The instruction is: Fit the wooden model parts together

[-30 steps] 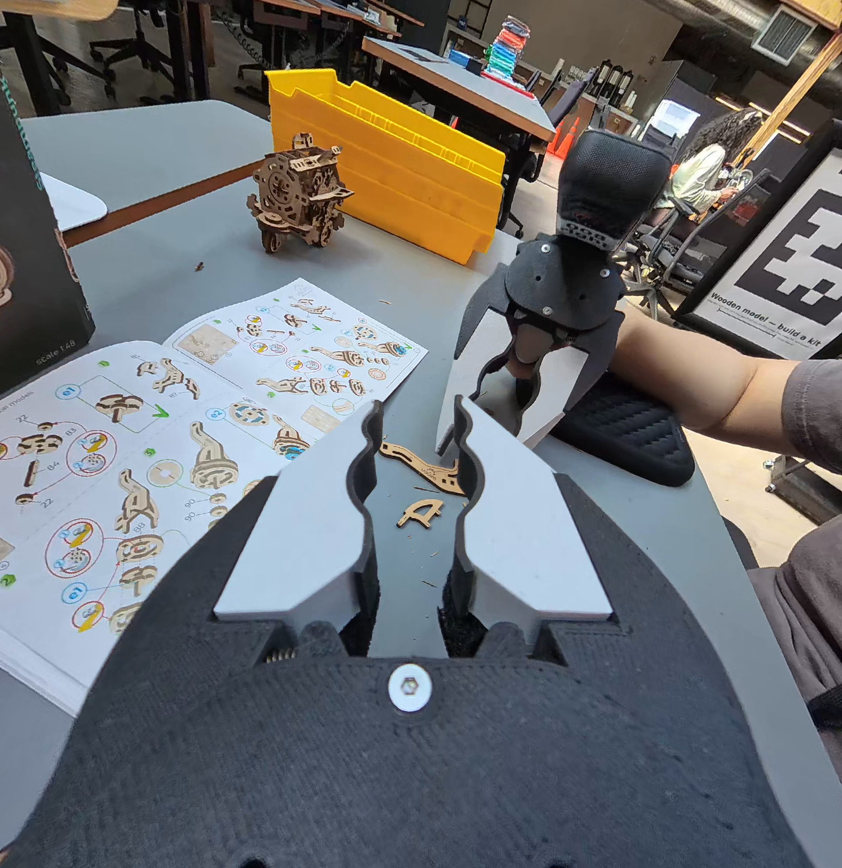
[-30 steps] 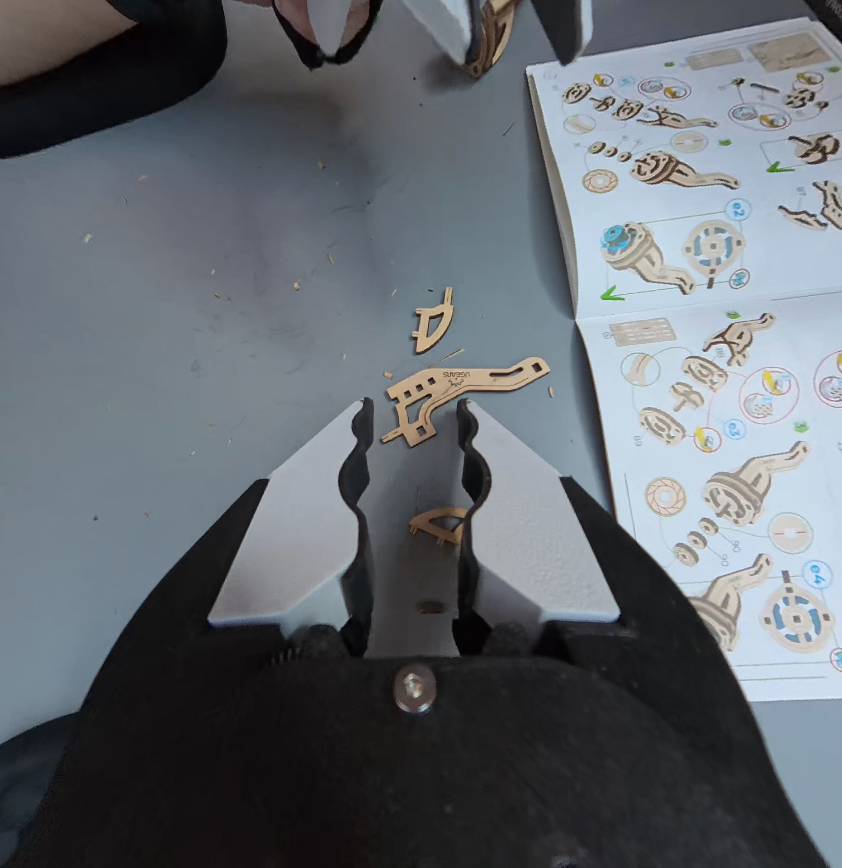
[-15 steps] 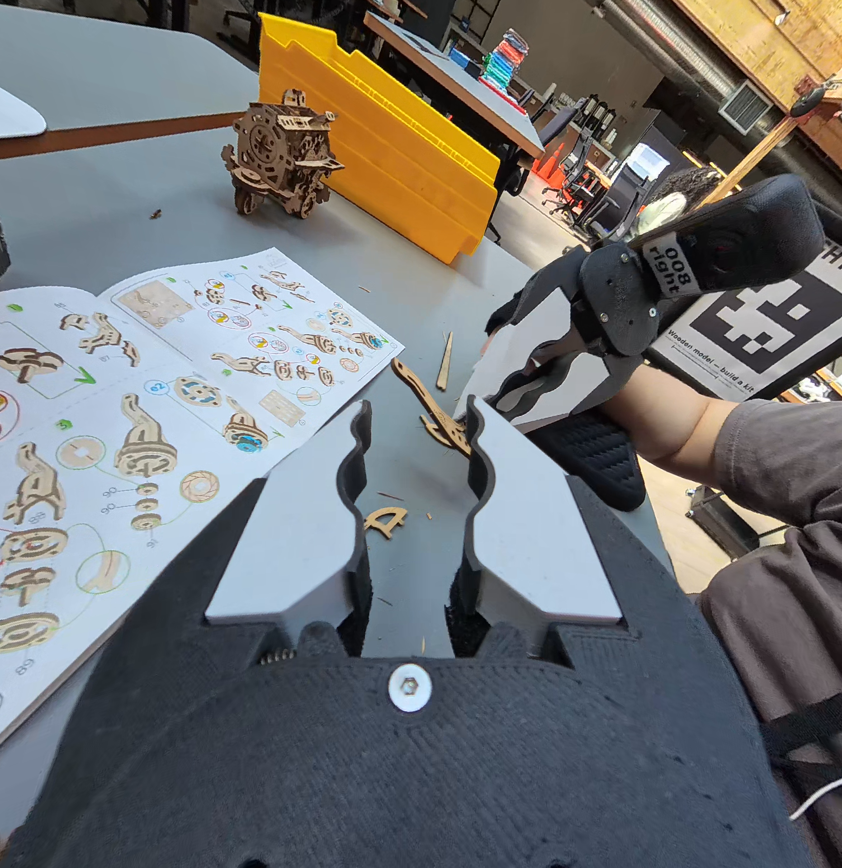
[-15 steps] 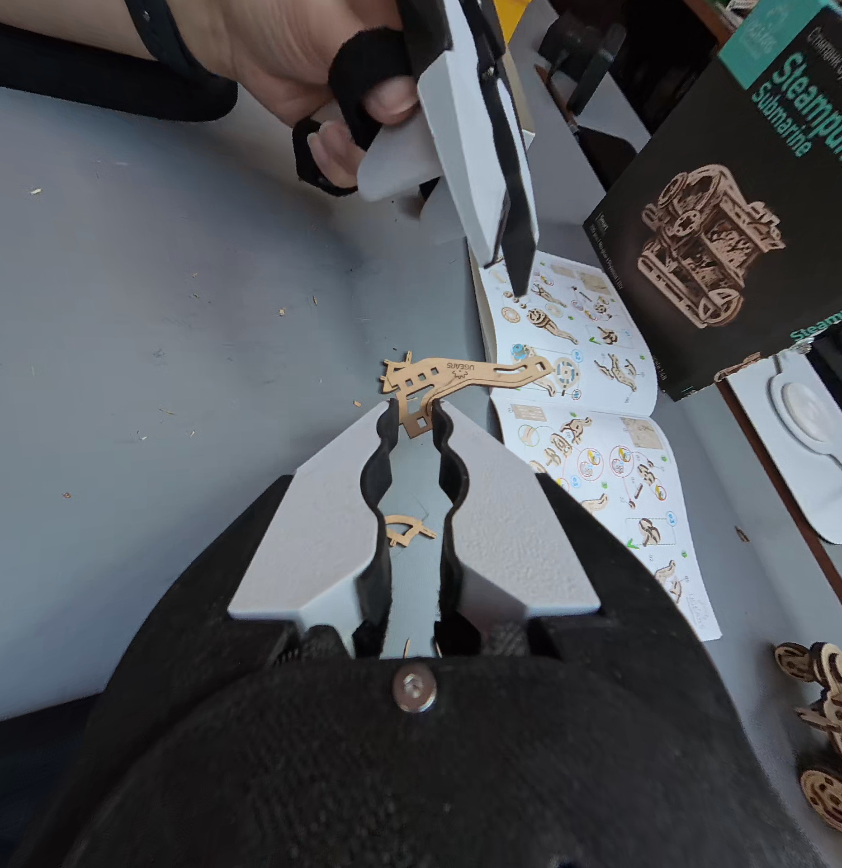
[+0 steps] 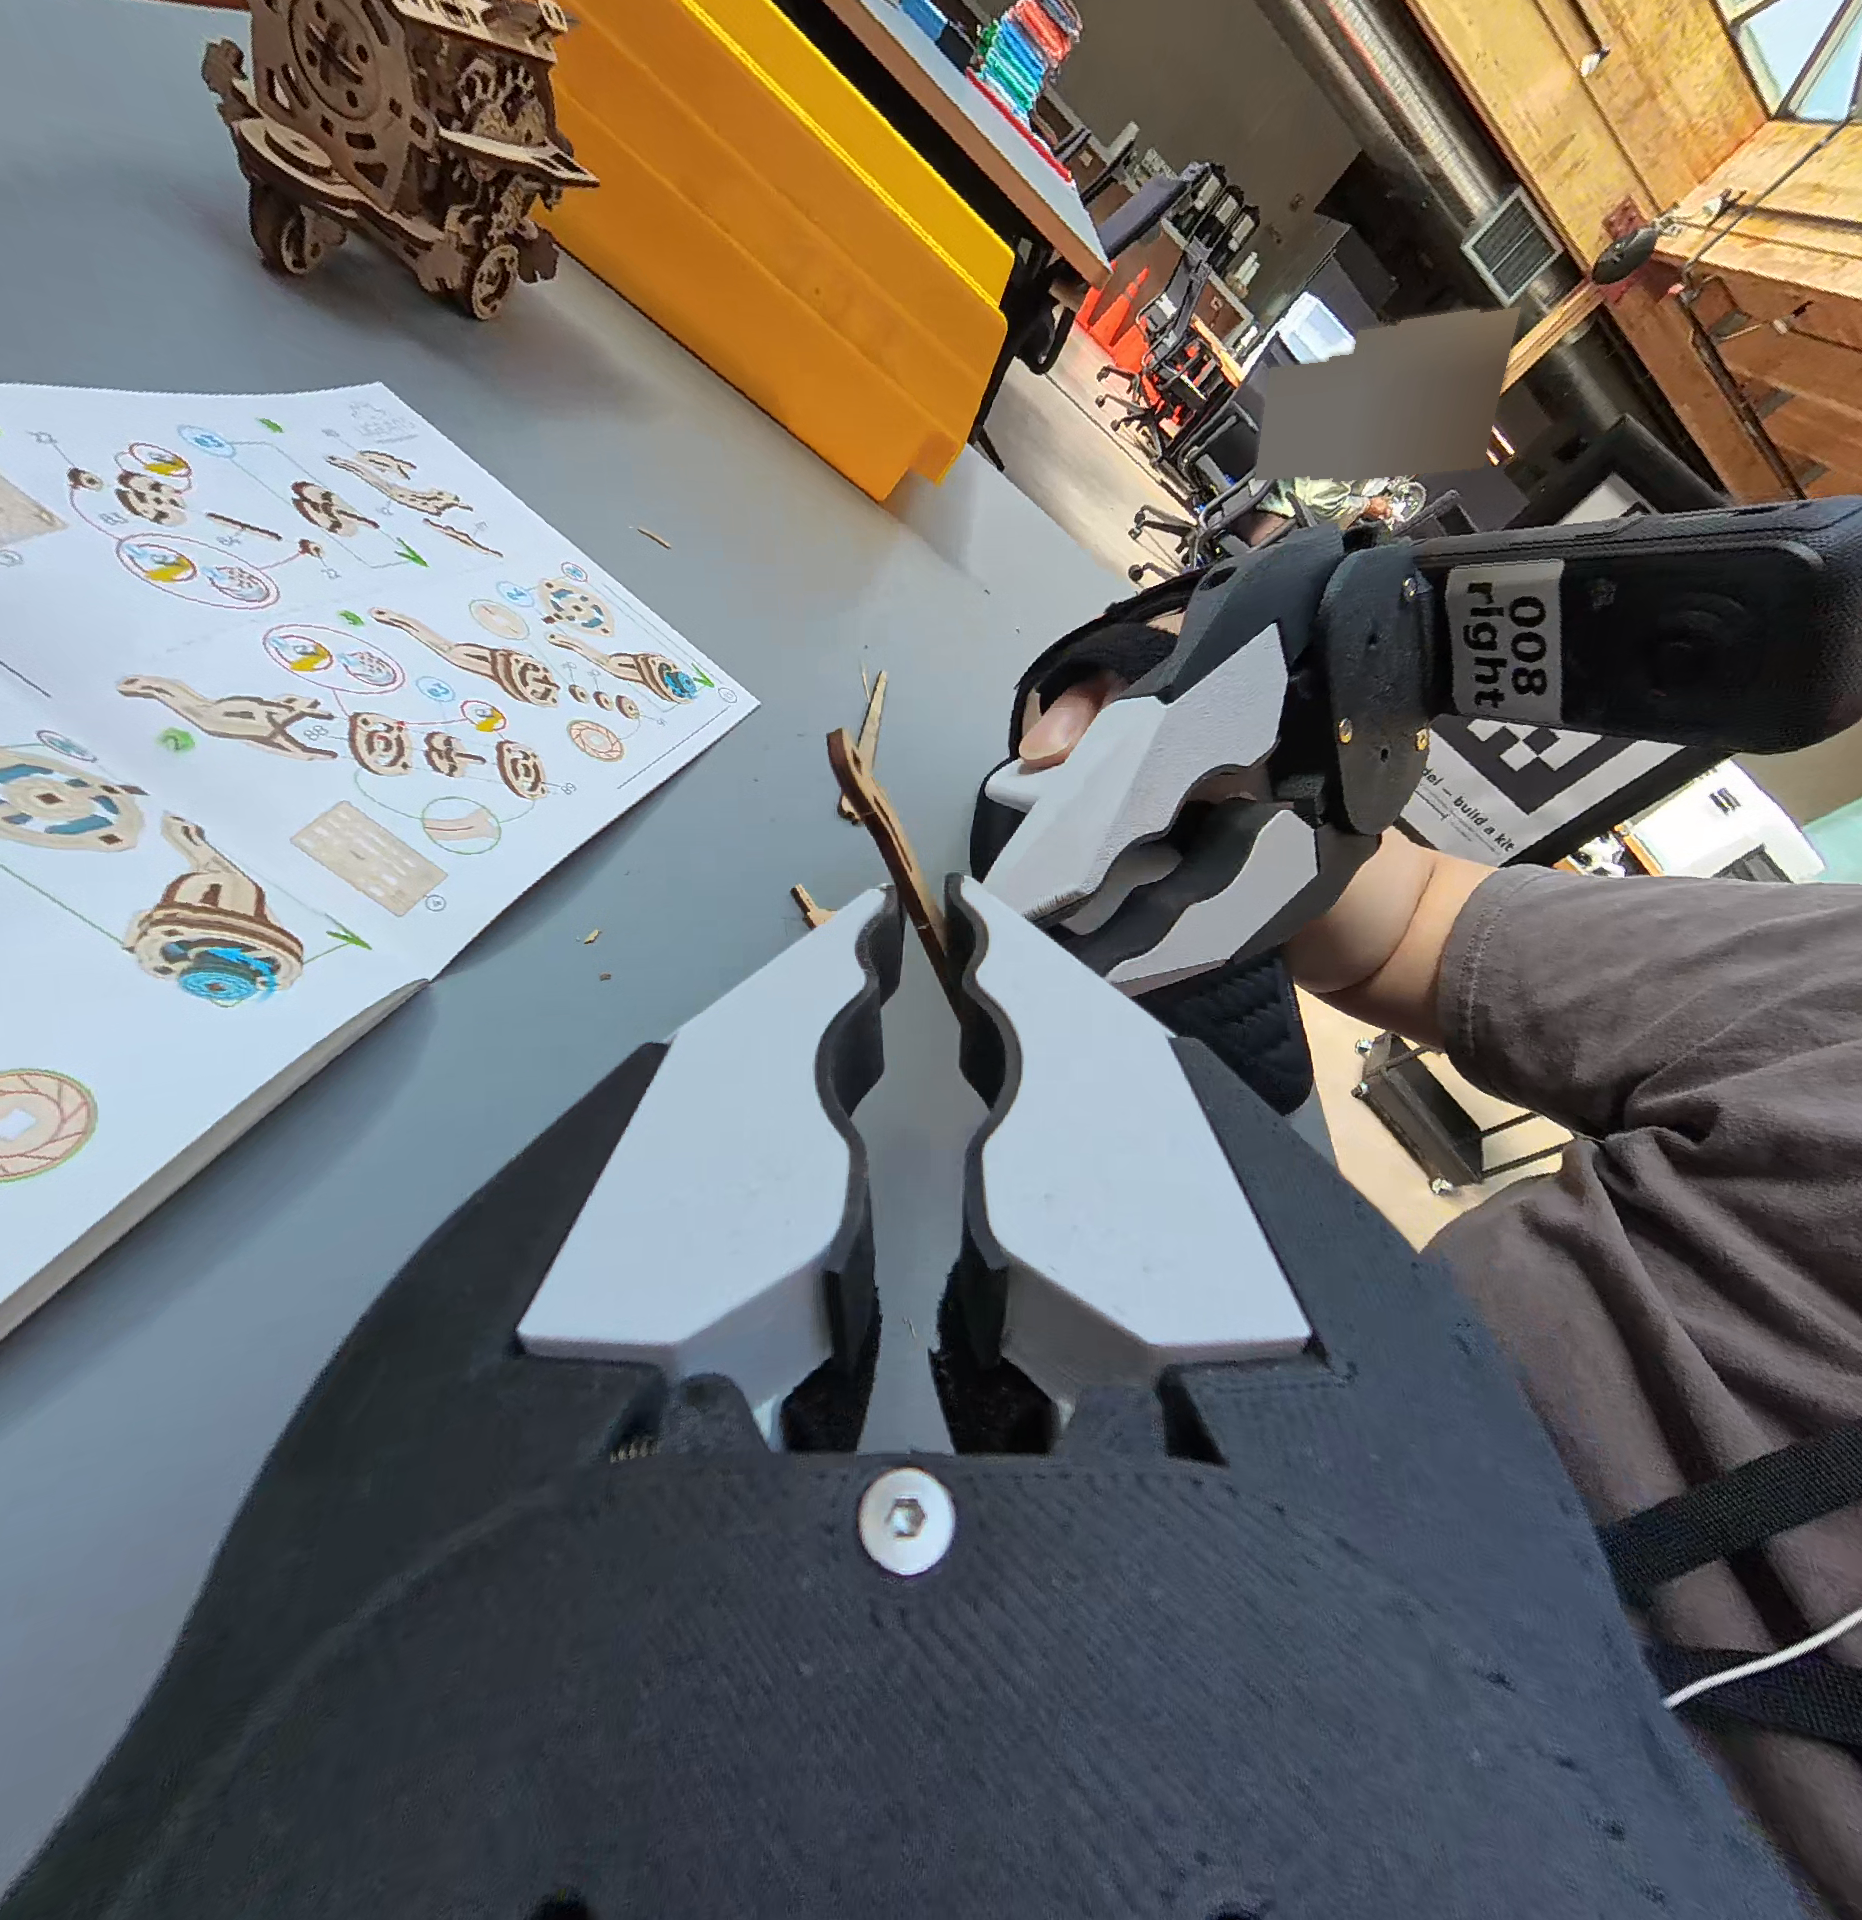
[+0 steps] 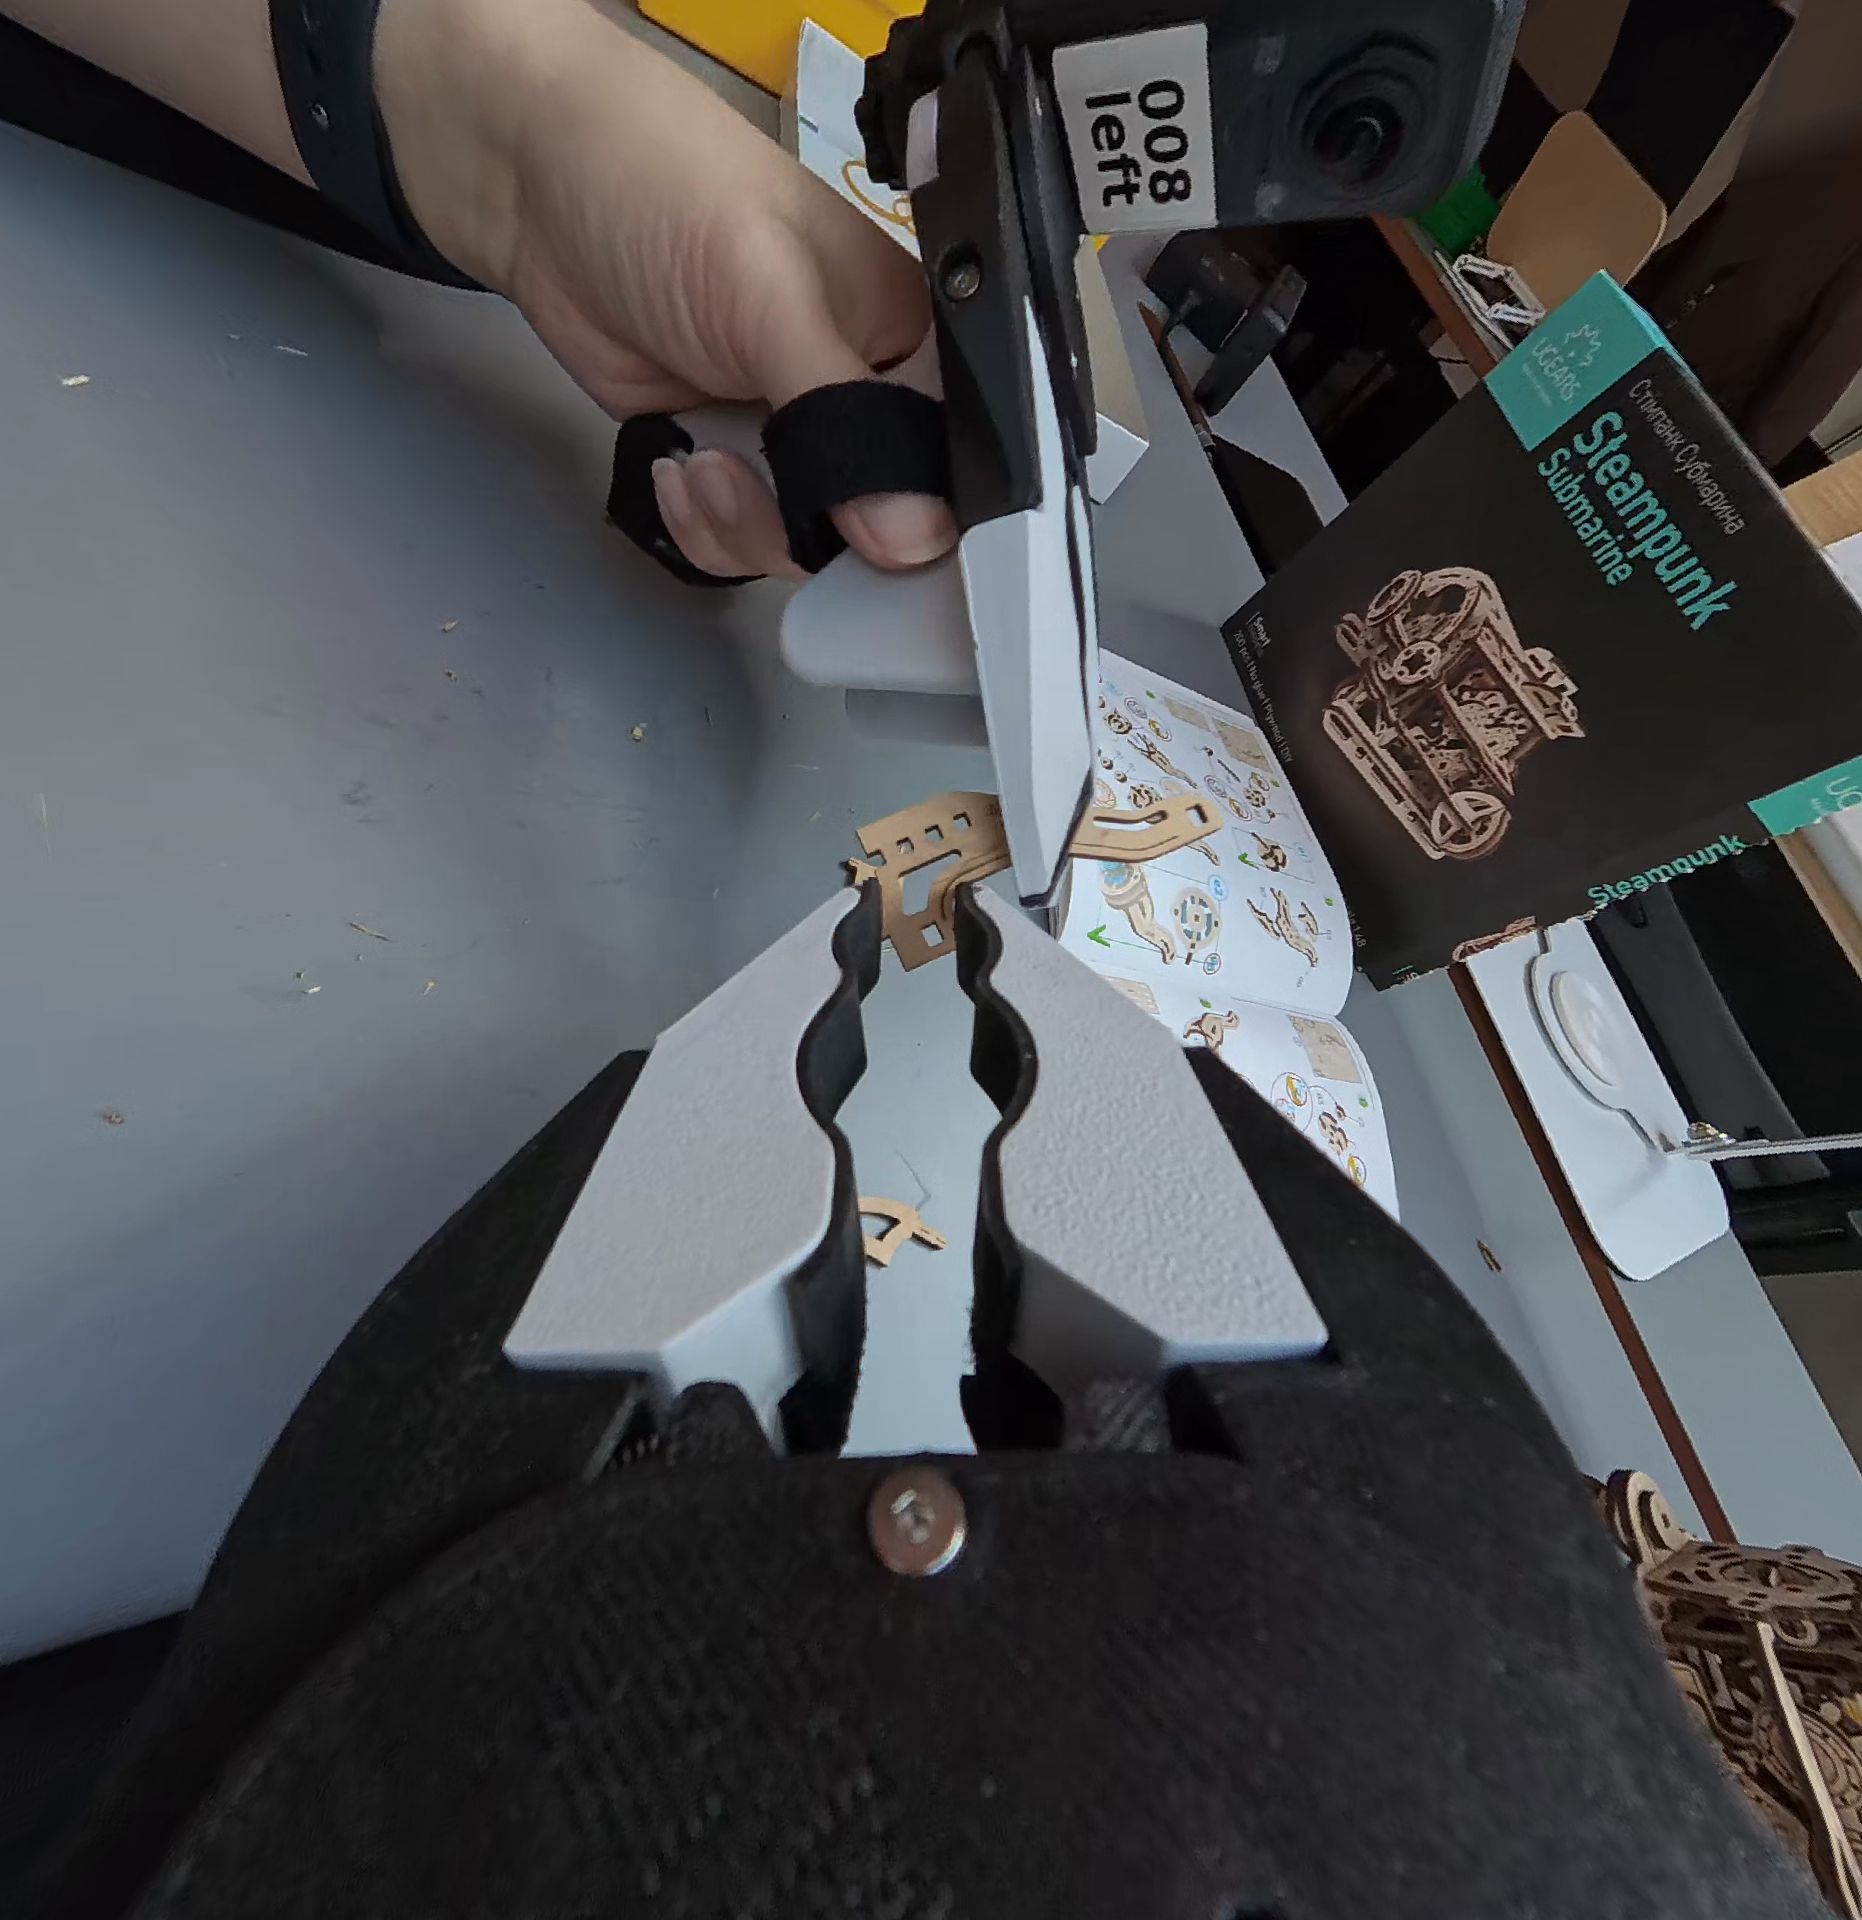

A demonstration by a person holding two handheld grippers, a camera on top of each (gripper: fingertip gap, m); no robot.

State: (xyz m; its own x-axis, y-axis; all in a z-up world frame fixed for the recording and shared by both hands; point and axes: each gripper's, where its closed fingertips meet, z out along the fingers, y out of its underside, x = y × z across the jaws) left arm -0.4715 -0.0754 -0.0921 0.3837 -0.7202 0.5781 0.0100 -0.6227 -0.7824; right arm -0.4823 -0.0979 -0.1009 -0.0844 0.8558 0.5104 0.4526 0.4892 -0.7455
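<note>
Both my grippers are on the same piece. The right gripper [image 6: 911, 904] pinches the notched end of the long flat wooden part [image 6: 932, 862] between its tips, jaws nearly together, and the part is lifted clear of the grey table [image 6: 283, 779]. My left gripper [image 5: 919, 902] comes in from the other side, jaws narrowed around the same part [image 5: 885, 821]; in the left wrist view the strip runs edge-on through the gap at the tips and leans against the right pad. In the right wrist view the left gripper [image 6: 1046, 883] looks closed over the part's middle, slotted end sticking out past it toward the booklet. I'd call it clamped.

A small curved wooden piece [image 6: 896, 1231] lies flat on the table, seen between my right fingers, untouched. Another small scrap [image 5: 811, 906] sits on the table just left of my left fingertips, and a thin wooden sliver [image 5: 873, 707] lies farther off.

The open instruction booklet [image 5: 283, 675] is on the table to the left of the left gripper. The assembled wooden model [image 5: 387, 135] stands beyond it, next to the yellow bin [image 5: 781, 239]. The dark kit box [image 6: 1550, 665] stands upright behind the booklet in the right view. The right gripper body [image 5: 1166, 821] sits tilted on its side just right of my left tips.
</note>
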